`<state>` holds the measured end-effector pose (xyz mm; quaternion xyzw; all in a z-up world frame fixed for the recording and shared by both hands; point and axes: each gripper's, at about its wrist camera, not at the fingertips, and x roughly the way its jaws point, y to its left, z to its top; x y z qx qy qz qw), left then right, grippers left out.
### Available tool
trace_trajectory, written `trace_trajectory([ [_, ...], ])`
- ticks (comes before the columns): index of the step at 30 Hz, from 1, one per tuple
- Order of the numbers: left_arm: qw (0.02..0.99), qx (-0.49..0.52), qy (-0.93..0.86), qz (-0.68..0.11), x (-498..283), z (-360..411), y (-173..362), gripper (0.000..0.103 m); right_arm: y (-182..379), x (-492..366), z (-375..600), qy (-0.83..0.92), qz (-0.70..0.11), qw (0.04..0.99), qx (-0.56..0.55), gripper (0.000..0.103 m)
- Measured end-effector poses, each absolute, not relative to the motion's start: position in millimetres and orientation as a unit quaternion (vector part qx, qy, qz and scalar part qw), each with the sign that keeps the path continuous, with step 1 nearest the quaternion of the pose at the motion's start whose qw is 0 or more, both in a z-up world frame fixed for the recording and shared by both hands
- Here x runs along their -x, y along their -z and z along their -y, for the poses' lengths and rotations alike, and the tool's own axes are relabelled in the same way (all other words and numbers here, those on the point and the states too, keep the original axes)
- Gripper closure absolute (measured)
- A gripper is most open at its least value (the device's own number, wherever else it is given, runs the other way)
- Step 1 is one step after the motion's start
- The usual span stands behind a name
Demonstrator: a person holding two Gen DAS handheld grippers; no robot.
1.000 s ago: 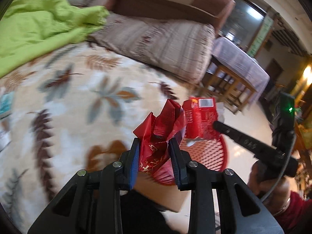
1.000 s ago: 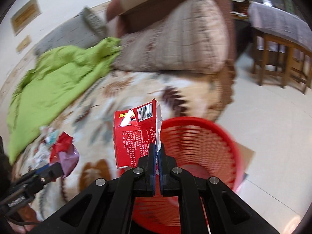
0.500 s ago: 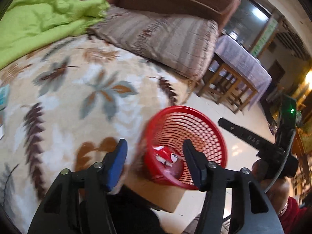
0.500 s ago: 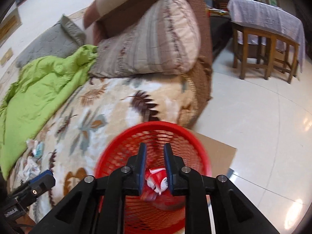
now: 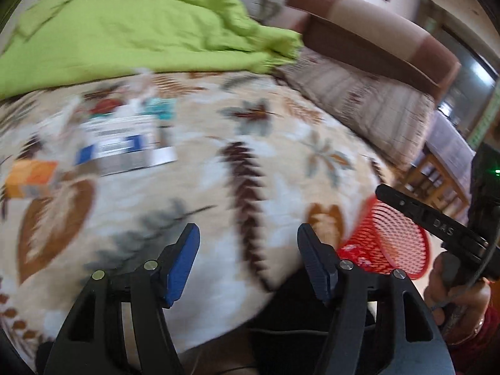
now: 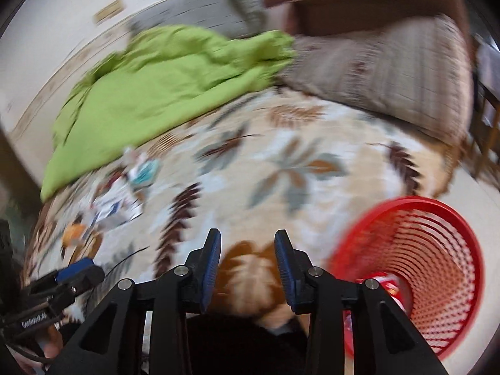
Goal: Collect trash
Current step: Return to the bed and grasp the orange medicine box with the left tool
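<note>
Both tongs, left [image 5: 247, 250] and right [image 6: 247, 254], are wide apart and hold nothing. More trash [image 5: 122, 139] lies far left on the bed [image 5: 281, 187]. The red basket [image 6: 437, 281] sits near right with red wrappers inside.

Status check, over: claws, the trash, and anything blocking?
Left claw open, empty. Right claw open, empty. Red basket holds red wrappers; more trash lies near green blanket. Nothing blocking.
</note>
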<state>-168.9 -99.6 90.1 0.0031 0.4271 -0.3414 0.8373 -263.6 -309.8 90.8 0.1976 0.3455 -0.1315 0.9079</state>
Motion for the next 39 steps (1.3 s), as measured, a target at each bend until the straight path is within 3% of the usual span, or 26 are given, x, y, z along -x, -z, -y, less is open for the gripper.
trace_trajectory([
  [13,0.881,0.092,0.173,-0.431,61.7,-62.5,-80.2,0.032,-83.1,217.1,221.2,-0.003,-0.379,0.916,-0.134,0.06],
  [23,0.868,0.186,0.102,-0.448,-21.7,-117.2,-36.1,0.033,-78.5,217.6,224.0,0.005,-0.39,0.91,-0.142,0.059],
  [33,0.842,0.121,0.303,-0.429,67.2,-57.5,-53.4,0.032,-69.8,214.7,221.5,0.001,-0.401,0.905,-0.143,0.059],
  [39,0.87,0.076,0.264,-0.41,71.5,-58.5,-69.4,0.028,-67.6,214.7,224.1,0.002,-0.403,0.903,-0.15,0.059],
])
